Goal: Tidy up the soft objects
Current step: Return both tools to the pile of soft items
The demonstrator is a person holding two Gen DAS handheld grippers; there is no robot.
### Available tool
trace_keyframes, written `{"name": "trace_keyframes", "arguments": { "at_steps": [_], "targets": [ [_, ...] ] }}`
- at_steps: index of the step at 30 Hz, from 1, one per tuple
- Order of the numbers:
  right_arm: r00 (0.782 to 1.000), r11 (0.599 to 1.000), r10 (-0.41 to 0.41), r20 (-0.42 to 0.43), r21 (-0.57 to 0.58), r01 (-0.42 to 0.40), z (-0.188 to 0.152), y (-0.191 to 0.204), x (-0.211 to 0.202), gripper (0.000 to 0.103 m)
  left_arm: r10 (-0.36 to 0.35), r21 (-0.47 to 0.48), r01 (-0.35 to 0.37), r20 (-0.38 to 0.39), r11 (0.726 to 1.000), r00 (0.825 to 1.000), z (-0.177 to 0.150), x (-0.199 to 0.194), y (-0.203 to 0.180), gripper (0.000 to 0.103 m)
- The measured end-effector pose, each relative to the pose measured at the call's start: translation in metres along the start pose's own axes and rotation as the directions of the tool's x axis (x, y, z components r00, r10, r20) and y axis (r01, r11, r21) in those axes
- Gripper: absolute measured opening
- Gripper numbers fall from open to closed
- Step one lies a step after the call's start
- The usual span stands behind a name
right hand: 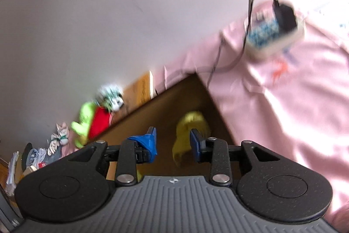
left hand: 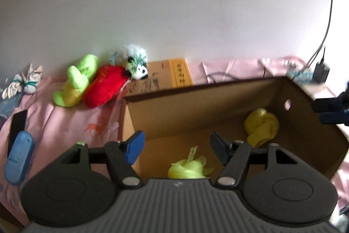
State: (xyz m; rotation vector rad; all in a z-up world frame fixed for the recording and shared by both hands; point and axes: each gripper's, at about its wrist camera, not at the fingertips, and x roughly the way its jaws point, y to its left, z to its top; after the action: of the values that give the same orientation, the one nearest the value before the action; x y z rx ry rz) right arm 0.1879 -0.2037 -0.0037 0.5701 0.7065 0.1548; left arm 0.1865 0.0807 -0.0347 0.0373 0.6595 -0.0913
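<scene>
**Both claws hovering over the cardboard box, nothing gripped**

The left claw [left hand: 176,149] is standing wide open over the cardboard box [left hand: 196,110], with nothing between its fingers. Just below and ahead of it, a pale yellow-green soft bundle [left hand: 187,169] is lying on the box floor; further ahead and to its right, a deeper yellow soft toy [left hand: 261,127] is sitting near the far corner.

The right claw [right hand: 173,144] is partly open over the same box, its fingers apart and gripping nothing; the yellow toy [right hand: 187,134] is showing beyond and between them, blurred.

Ahead and to the left of the left claw, outside the box, a lime-green plush [left hand: 76,82], a red plush [left hand: 104,86] and a small fluffy white-and-black toy [left hand: 135,64] are lying together against the wall, beside an orange-brown book [left hand: 172,75]. Further left, a knotted white cloth figure [left hand: 24,82] and a blue oblong object [left hand: 18,158] are resting.

Only the right wrist view is showing the clutter of papers [right hand: 13,169] far left; a small box with a black adapter [right hand: 274,34] and cable is lying to the right in both views.

Everything is resting on a pink printed cloth [right hand: 283,102], with a plain white wall [left hand: 174,3] behind.
</scene>
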Motion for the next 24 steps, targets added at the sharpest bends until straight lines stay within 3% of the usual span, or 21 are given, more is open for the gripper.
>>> {"name": "trace_keyframes", "arguments": {
  "at_steps": [7,17,24],
  "targets": [
    [0.986,0.983,-0.016,0.165,-0.179,0.045,-0.02,0.014,-0.062,0.018,0.066,-0.023,-0.066,-0.005,0.998,0.998,-0.004,-0.05,-0.005,0.07],
    [0.991,0.929,-0.008,0.134,-0.366,0.057,-0.054,0.021,-0.097,0.018,0.167,0.005,-0.167,-0.052,0.986,0.985,-0.022,-0.092,-0.019,0.073],
    [0.996,0.903,-0.009,0.093,-0.427,0.047,-0.073,0.017,-0.114,0.018,0.207,0.016,-0.207,-0.102,0.978,0.973,-0.037,-0.111,-0.023,0.073]
  ]
}}
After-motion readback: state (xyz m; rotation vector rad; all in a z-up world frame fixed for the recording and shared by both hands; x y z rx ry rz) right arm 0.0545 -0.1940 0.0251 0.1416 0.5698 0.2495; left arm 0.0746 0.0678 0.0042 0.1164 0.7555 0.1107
